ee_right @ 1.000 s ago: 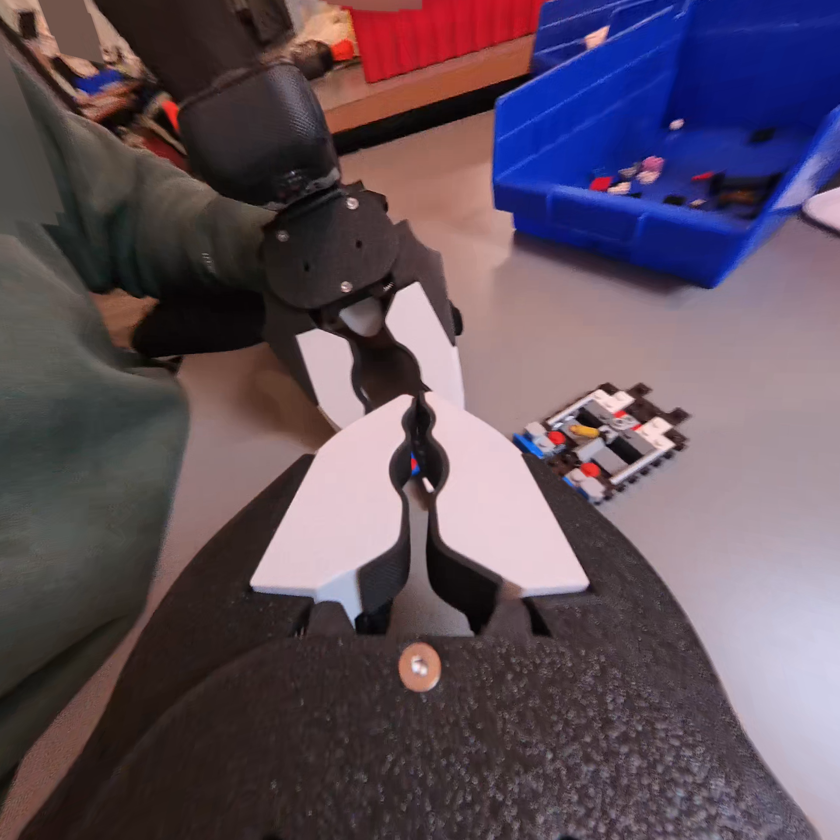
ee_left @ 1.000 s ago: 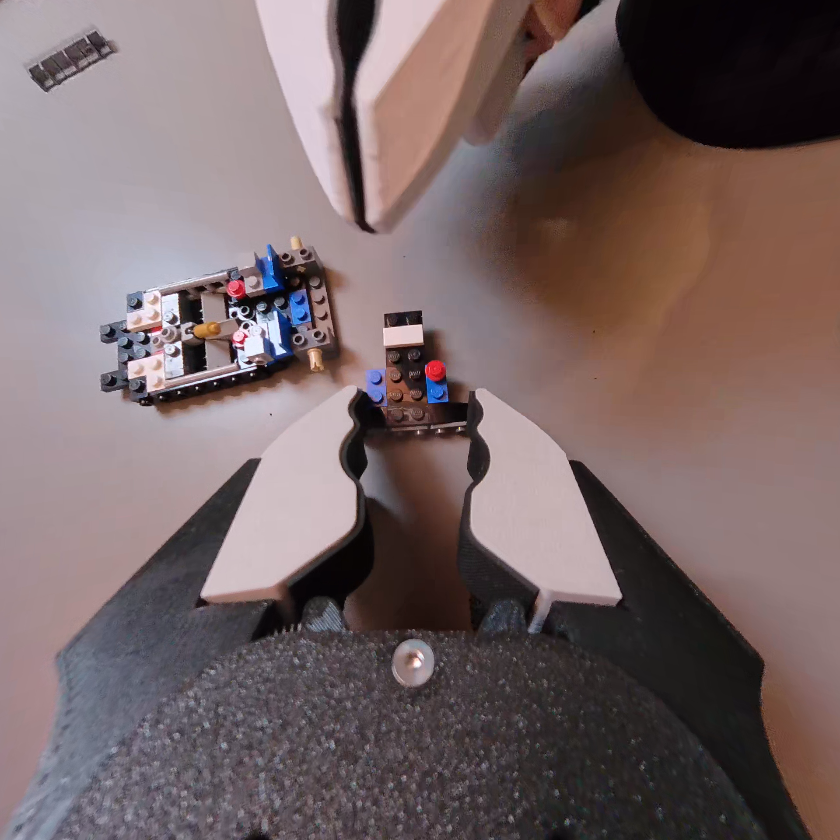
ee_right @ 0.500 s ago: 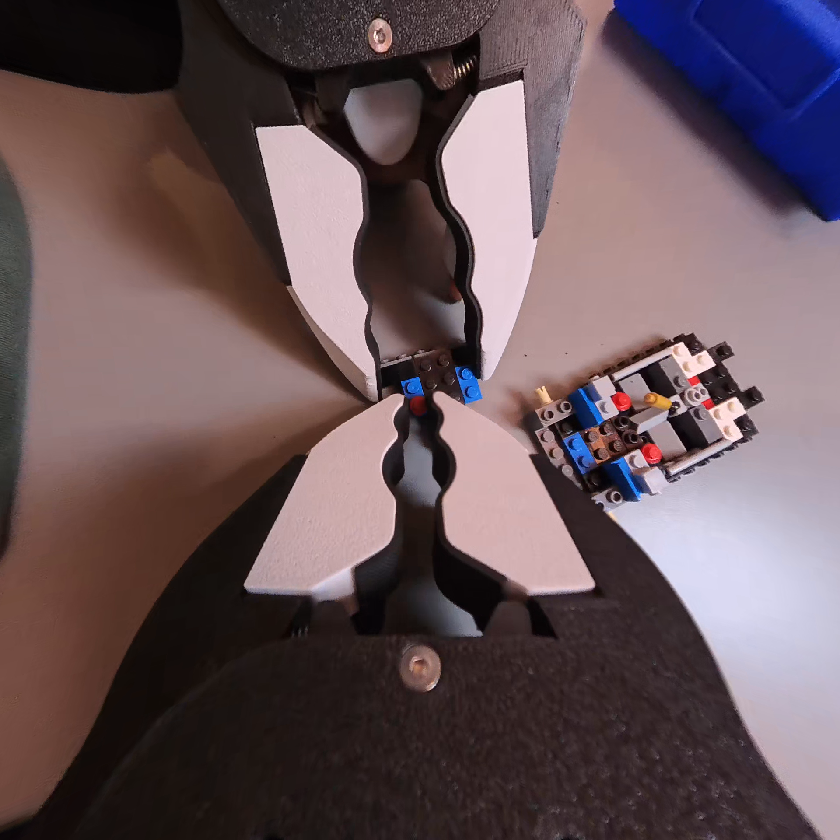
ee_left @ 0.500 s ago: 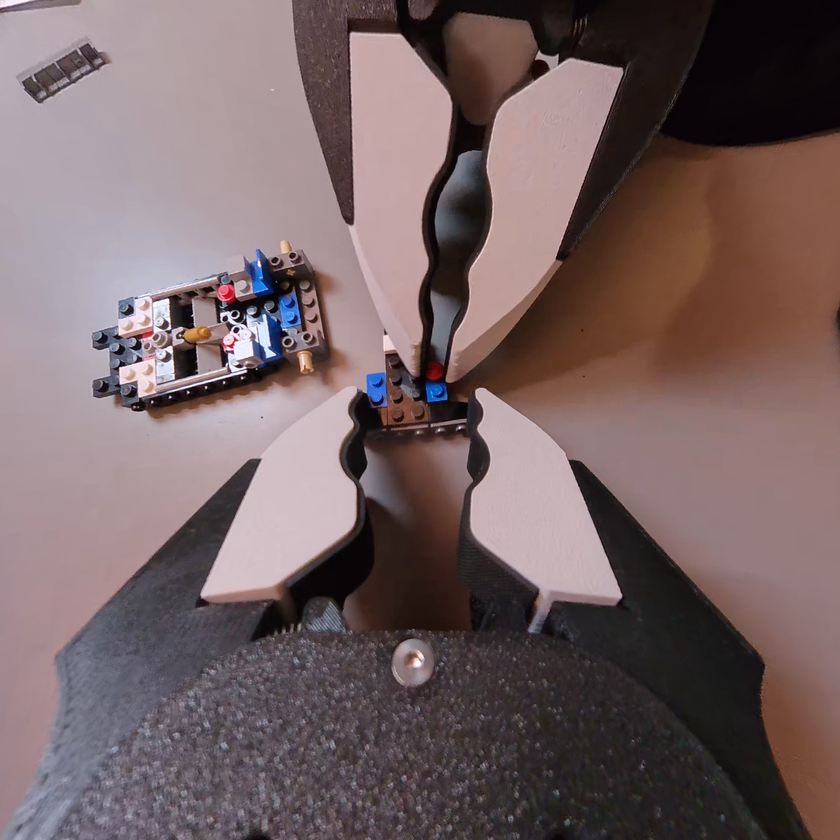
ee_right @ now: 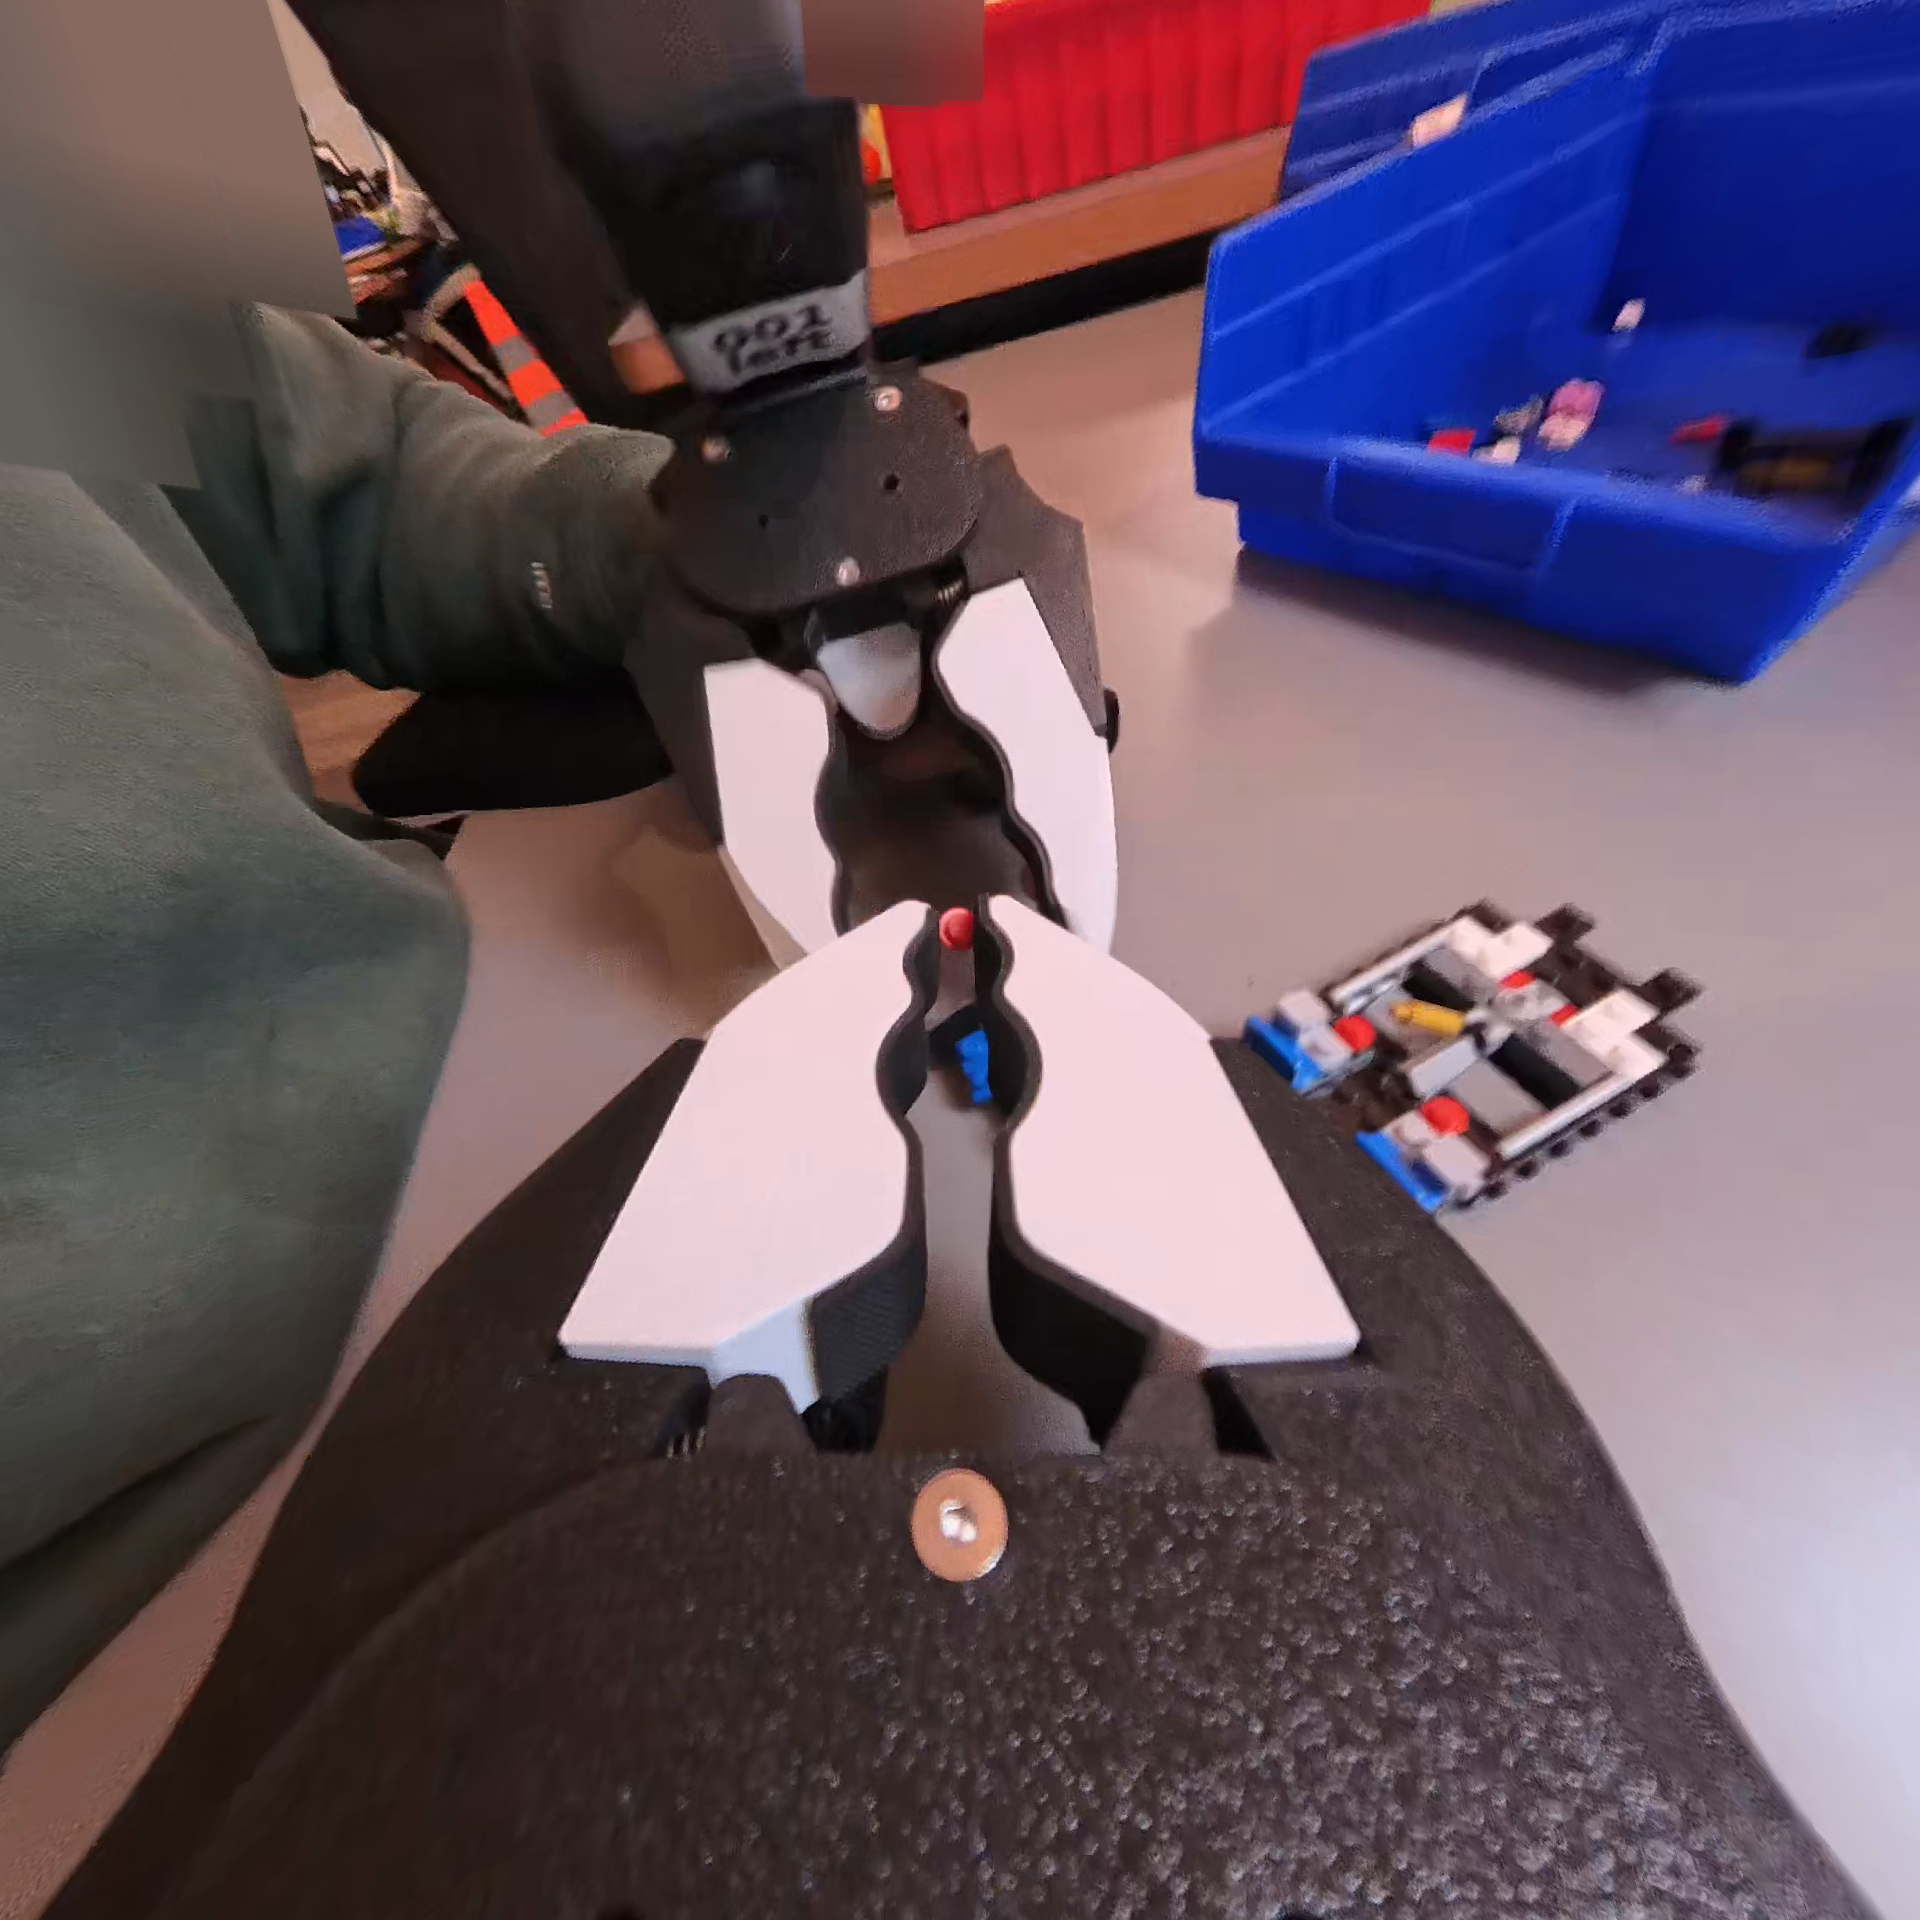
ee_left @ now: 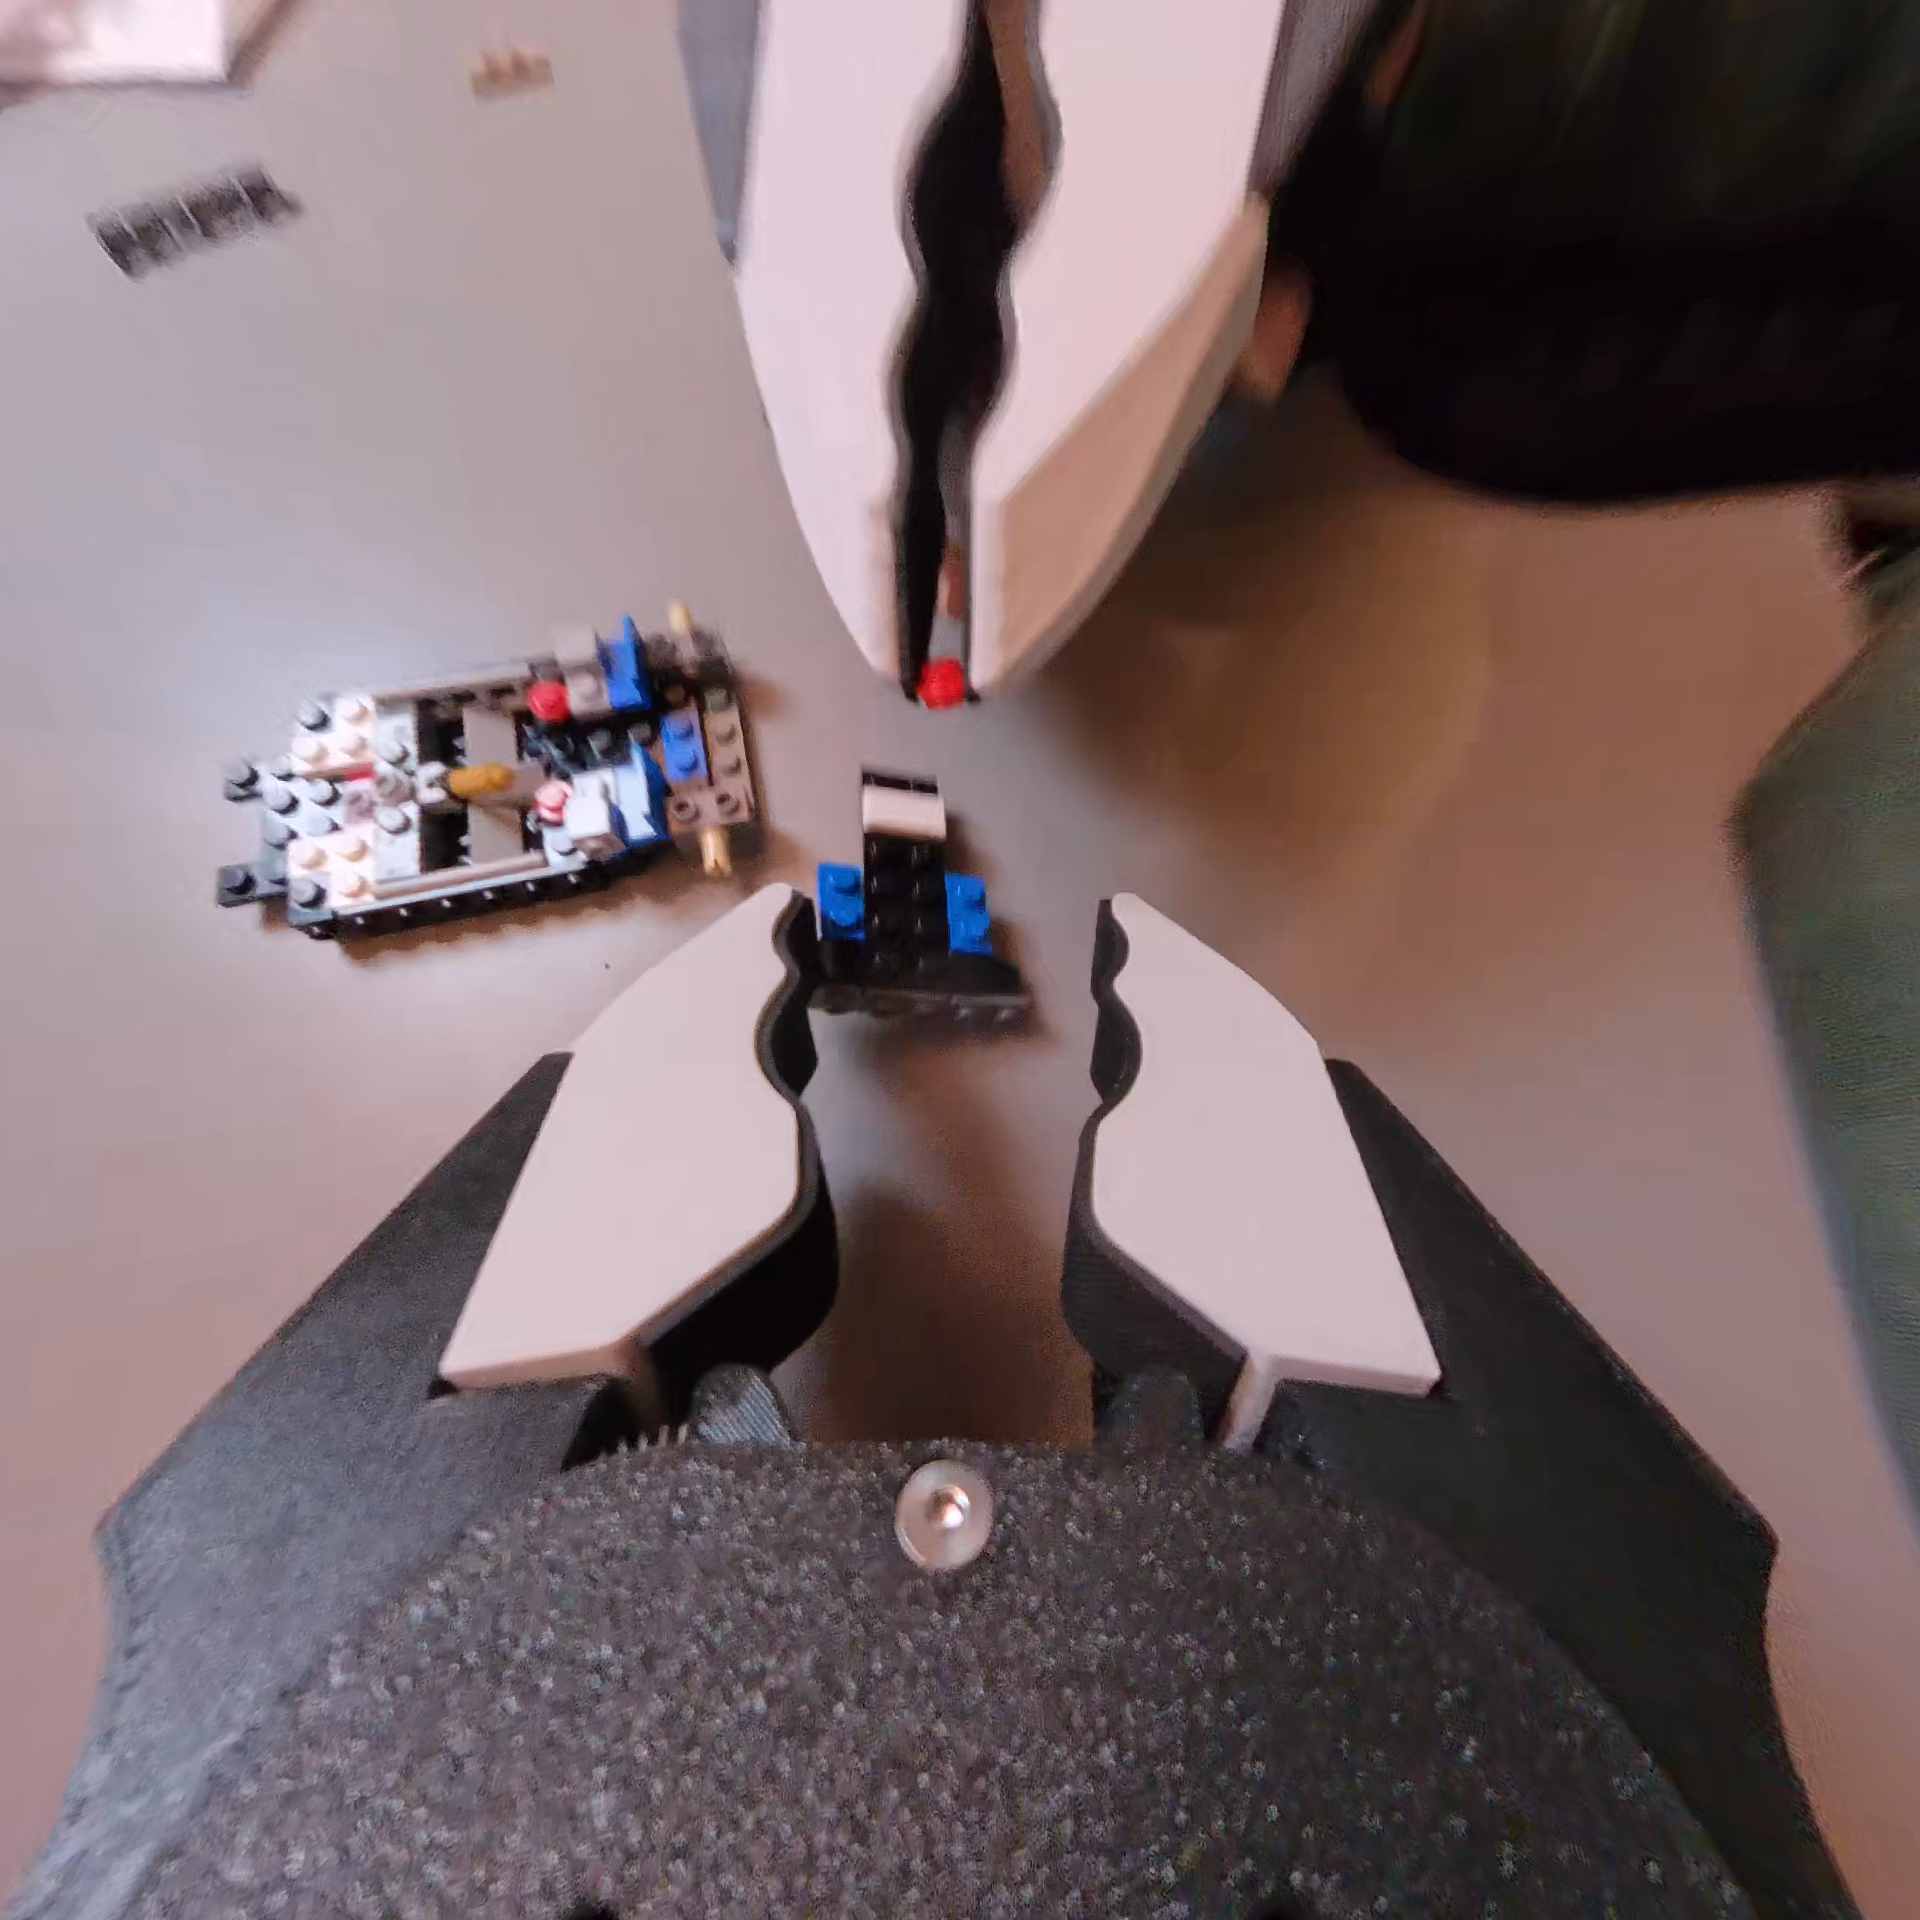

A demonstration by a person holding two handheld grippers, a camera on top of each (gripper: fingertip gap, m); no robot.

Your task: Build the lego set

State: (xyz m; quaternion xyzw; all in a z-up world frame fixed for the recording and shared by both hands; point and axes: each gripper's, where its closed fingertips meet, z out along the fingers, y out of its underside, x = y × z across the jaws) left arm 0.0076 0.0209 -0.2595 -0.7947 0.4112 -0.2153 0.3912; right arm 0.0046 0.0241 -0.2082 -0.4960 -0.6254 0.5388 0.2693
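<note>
My left gripper (ee_left: pixel 951 914) is open and low over the grey table. A small black brick assembly with two blue bricks and a white tile (ee_left: pixel 902 914) lies between its tips, against the left finger and apart from the right one. My right gripper (ee_right: pixel 956 912) is shut on a small red round stud (ee_right: pixel 956 928). In the left wrist view it comes in from the top (ee_left: pixel 938 657), with the stud (ee_left: pixel 940 683) above and just beyond the assembly. A blue brick of the assembly (ee_right: pixel 971 1060) shows between the right gripper's fingers.
A larger flat brick build (ee_left: pixel 488 800), black, grey, white and blue, lies left of the assembly; it also shows in the right wrist view (ee_right: pixel 1475 1060). A blue bin (ee_right: pixel 1455 540) with loose bricks stands beyond. A dark strip of pieces (ee_left: pixel 192 223) lies far left. A green sleeve (ee_right: pixel 208 935) is at left.
My right gripper has lifted away with the red stud that sat on the small assembly. My left gripper has opened and let go of the assembly, which now lies free on the table.
</note>
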